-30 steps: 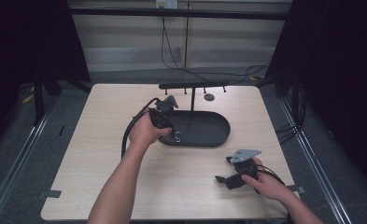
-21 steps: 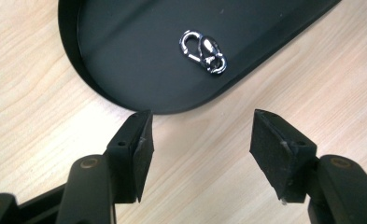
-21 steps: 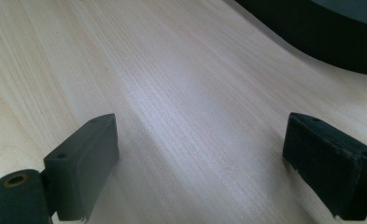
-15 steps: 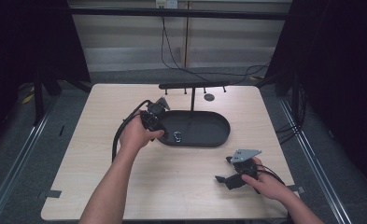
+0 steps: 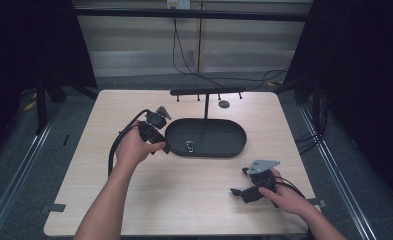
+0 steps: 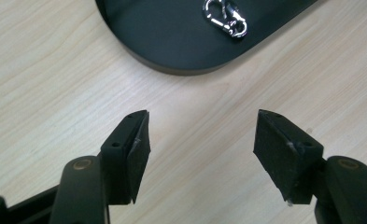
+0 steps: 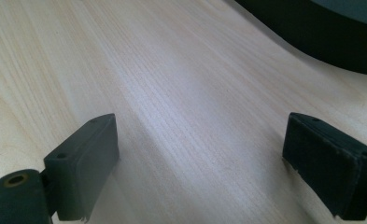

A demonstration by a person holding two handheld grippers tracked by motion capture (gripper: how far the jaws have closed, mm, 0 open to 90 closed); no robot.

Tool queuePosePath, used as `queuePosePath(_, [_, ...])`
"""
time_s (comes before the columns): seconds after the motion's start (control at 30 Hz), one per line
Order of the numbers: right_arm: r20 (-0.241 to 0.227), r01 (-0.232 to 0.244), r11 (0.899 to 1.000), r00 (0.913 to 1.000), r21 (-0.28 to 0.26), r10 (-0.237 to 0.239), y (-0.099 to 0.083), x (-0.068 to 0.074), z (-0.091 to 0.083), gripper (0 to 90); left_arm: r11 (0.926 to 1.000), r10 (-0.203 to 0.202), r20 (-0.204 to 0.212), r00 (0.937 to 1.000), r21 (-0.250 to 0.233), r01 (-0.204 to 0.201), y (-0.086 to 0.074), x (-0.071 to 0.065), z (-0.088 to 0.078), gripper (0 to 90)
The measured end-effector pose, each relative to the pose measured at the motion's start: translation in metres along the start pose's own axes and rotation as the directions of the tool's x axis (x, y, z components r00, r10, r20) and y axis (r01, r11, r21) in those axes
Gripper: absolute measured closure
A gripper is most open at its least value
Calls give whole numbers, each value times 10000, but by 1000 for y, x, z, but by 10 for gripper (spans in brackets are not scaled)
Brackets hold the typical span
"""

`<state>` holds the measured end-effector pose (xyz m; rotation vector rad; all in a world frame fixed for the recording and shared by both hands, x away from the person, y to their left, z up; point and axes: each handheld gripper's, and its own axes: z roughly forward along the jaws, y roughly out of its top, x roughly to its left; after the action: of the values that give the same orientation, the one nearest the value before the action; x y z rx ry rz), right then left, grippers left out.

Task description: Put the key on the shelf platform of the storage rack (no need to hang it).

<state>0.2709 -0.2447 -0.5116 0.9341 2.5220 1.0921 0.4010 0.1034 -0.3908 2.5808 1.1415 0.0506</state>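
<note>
The small silver clip (image 5: 189, 146) lies flat on the floor of the dark oval tray (image 5: 234, 142), a little toward the tray's near-left part, and nothing touches it. In the left gripper view you see the same clip (image 6: 224, 12) as a metal snap hook with a ring, resting inside the tray (image 6: 172, 42) just past its rounded rim. Your left claw (image 5: 160, 146) sits just outside the tray's left end, over bare wood, with your hand wrapped around its body. Its jaws have just been opening and now stand well apart, with nothing between them but the table (image 6: 55, 79); the clip lies beyond the tips, inside the tray, clear of both pads. Your right claw (image 5: 240, 191) rests low over the table, near the tray's front-right side and well apart from the clip, its grey three-cornered plate on top. Its jaws stand wide apart and hold nothing; between them you see plain wood grain (image 7: 181, 116), and the tray's dark rim (image 7: 321, 32) curves across the far corner of that view. Behind the tray, a thin post (image 5: 205, 106) rises from its back edge to a dark bar (image 5: 206, 92) with short pegs. A small dark disc (image 5: 224, 104) lies on the table just behind the tray's right half.
</note>
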Motion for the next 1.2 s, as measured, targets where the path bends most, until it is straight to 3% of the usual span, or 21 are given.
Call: queuePosePath(1.2, [-3,6,10000,10000,-8,-6,0,0,0,101,9969,-785,-263,9966,71,787,-65,35,-9,352])
